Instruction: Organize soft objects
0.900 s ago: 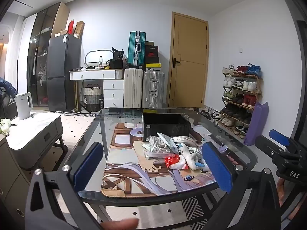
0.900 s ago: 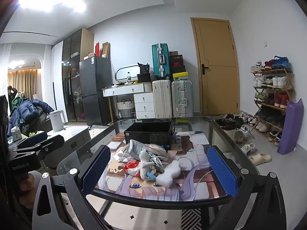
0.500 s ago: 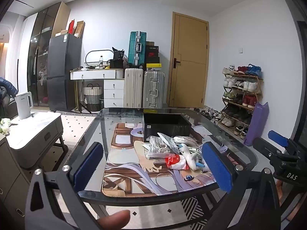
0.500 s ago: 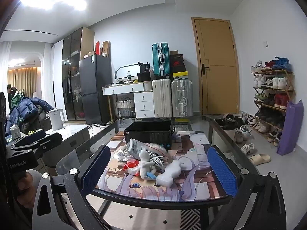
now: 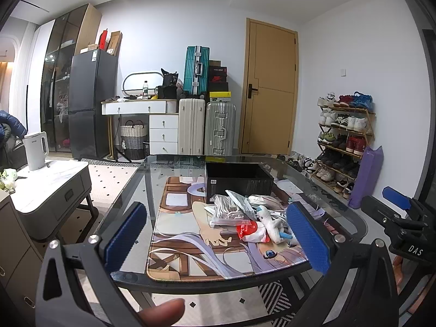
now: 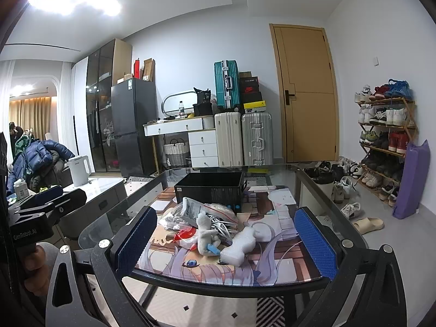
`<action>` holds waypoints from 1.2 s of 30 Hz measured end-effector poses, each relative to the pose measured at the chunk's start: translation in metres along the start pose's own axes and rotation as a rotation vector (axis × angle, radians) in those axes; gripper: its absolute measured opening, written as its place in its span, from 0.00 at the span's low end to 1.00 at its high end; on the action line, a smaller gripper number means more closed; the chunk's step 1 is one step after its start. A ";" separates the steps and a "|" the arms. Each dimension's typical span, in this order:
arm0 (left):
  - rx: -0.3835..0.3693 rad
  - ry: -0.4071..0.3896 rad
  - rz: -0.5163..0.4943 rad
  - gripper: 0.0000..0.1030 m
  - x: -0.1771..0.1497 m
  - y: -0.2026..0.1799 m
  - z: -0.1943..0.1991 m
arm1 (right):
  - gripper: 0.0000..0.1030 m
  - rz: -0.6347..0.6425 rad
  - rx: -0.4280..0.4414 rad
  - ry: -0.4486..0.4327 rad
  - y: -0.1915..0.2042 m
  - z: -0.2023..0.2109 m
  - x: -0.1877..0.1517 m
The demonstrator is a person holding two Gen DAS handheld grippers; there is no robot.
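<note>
While unloaded, hand-held gripper (image 6: 223, 242) wide apart

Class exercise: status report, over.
Left gripper open, empty. Right gripper open, empty. Soft toy in pile before black bin. Cable bags alongside.

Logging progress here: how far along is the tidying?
Nothing looks done: the black box shows nothing inside from here. In hand: nothing; the left tongs and right tongs are open, short of the table. Left: the whole pile, with plush toy, cable bag and red packet.
</note>
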State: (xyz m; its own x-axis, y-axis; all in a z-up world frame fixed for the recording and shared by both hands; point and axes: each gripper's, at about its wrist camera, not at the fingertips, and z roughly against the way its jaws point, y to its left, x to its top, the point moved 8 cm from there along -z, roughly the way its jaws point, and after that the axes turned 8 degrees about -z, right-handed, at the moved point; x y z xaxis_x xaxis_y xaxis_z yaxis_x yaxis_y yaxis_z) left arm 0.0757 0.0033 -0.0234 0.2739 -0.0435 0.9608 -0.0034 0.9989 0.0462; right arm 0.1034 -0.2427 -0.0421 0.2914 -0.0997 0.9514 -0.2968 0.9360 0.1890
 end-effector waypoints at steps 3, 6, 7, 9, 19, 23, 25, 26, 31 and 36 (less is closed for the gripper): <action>0.000 0.000 0.000 1.00 0.000 0.000 0.000 | 1.00 0.000 -0.002 0.000 0.000 0.000 0.000; 0.000 0.000 0.000 1.00 0.000 0.000 0.000 | 1.00 0.001 -0.003 -0.001 0.000 0.000 0.000; 0.000 0.000 -0.001 1.00 0.000 0.000 0.000 | 1.00 0.001 -0.003 -0.002 0.000 0.000 0.000; 0.000 0.001 -0.001 1.00 0.001 0.000 0.000 | 1.00 0.000 -0.001 0.000 0.000 0.000 0.000; 0.001 0.001 0.001 1.00 0.001 0.000 0.000 | 1.00 0.002 0.001 0.000 0.000 -0.001 0.000; 0.000 0.001 0.001 1.00 0.001 0.001 0.000 | 1.00 0.002 0.002 0.000 0.000 -0.002 -0.001; 0.001 -0.001 0.001 1.00 0.001 0.001 0.000 | 1.00 0.003 0.003 0.000 0.001 -0.002 -0.001; 0.001 0.000 0.000 1.00 0.001 0.001 0.000 | 1.00 0.005 0.004 0.000 0.001 -0.003 -0.002; 0.006 0.000 0.002 1.00 0.002 0.001 -0.001 | 1.00 0.003 0.003 -0.001 0.001 -0.003 -0.002; 0.007 0.003 0.002 1.00 0.002 0.002 -0.001 | 1.00 0.004 0.004 0.001 0.002 -0.003 -0.003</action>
State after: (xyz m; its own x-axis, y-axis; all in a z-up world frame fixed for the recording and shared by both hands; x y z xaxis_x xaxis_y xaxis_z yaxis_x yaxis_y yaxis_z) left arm 0.0774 0.0049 -0.0221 0.2764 -0.0410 0.9602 -0.0105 0.9989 0.0457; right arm 0.1049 -0.2395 -0.0451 0.2915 -0.0955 0.9518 -0.3020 0.9350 0.1862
